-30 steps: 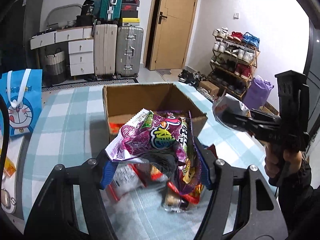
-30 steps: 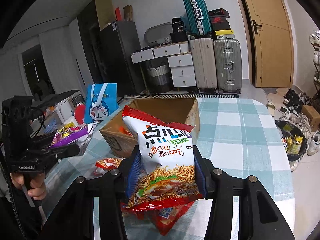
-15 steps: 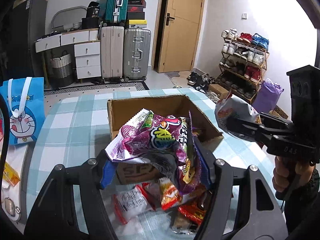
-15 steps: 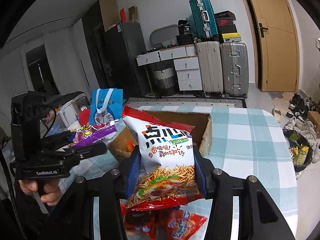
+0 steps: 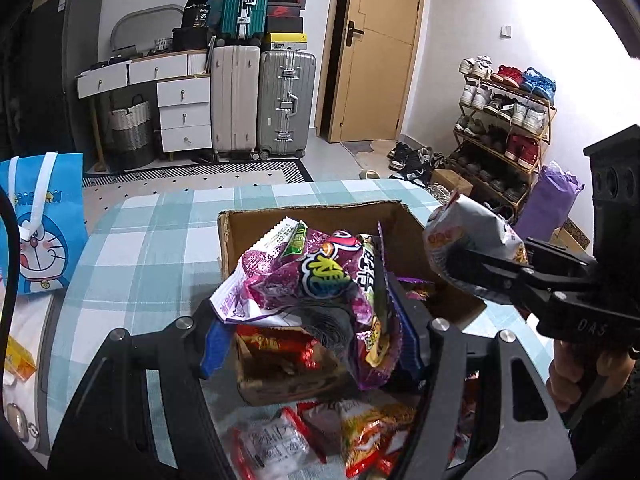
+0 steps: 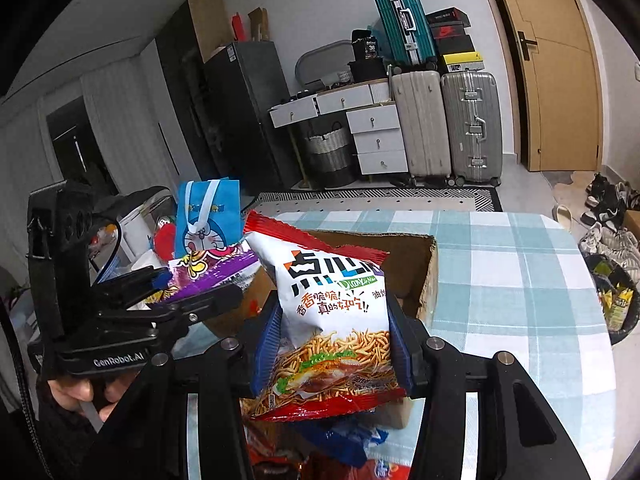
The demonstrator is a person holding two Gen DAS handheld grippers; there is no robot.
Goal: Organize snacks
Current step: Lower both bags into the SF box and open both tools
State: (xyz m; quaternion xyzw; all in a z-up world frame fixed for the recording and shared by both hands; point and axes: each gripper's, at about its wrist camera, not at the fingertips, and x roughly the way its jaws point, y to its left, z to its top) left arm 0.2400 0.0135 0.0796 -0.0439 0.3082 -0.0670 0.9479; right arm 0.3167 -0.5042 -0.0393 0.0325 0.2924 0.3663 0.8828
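Observation:
My left gripper is shut on a purple snack bag and holds it above the near edge of the open cardboard box. My right gripper is shut on a white and red noodle snack bag, also raised over the box. In the left wrist view the right gripper comes in from the right with its bag over the box's right wall. In the right wrist view the left gripper comes in from the left with the purple bag. Several loose snack packets lie on the table in front of the box.
A checked tablecloth covers the table. A blue Doraemon bag stands at the table's left. Suitcases, drawers and a door are behind. A shoe rack stands at the right. A bin sits on the floor beside the table.
Both grippers have lifted their bags higher and moved forward over the box. More loose packets show below the left gripper.

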